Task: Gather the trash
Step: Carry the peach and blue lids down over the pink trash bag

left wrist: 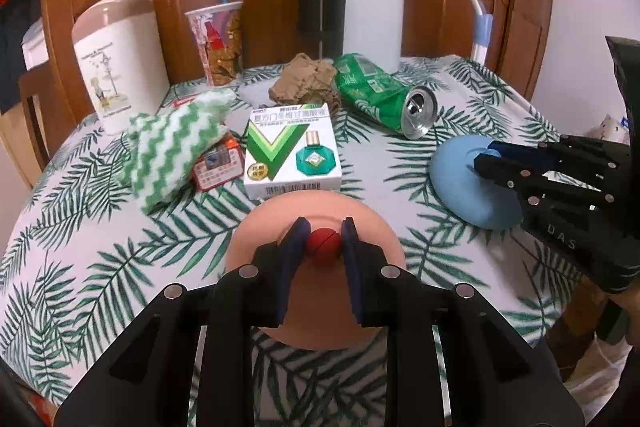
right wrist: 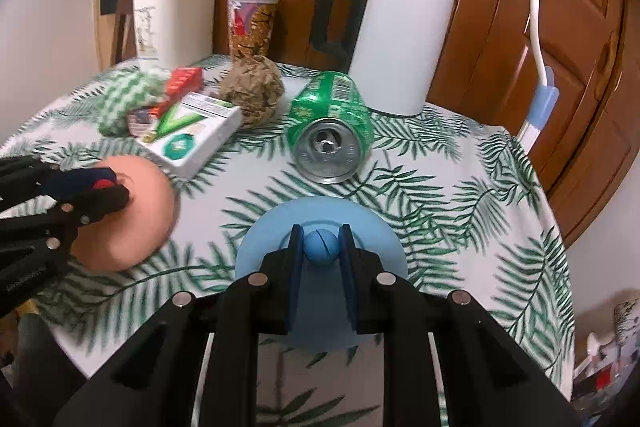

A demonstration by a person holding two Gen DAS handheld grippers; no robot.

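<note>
My left gripper (left wrist: 324,241) is shut on the red knob (left wrist: 325,247) of a peach disc lid (left wrist: 368,227), held over the table's near side. My right gripper (right wrist: 320,245) is shut on the blue knob (right wrist: 320,247) of a light blue disc lid (right wrist: 368,227); it also shows in the left wrist view (left wrist: 460,183). Trash lies beyond: a crushed green can (left wrist: 376,95) (right wrist: 332,115), a crumpled brown paper ball (left wrist: 304,79) (right wrist: 252,91), a white-green medicine box (left wrist: 292,147) (right wrist: 192,139), a small red packet (left wrist: 218,167) and a paper cup (left wrist: 218,43) (right wrist: 250,27).
A white kettle (left wrist: 372,3) (right wrist: 400,31) and a cream canister (left wrist: 120,63) (right wrist: 172,19) stand at the back of the leaf-print tablecloth (left wrist: 100,267). A green zigzag cloth (left wrist: 172,151) lies left. Wooden doors stand behind. The table edge drops off at right.
</note>
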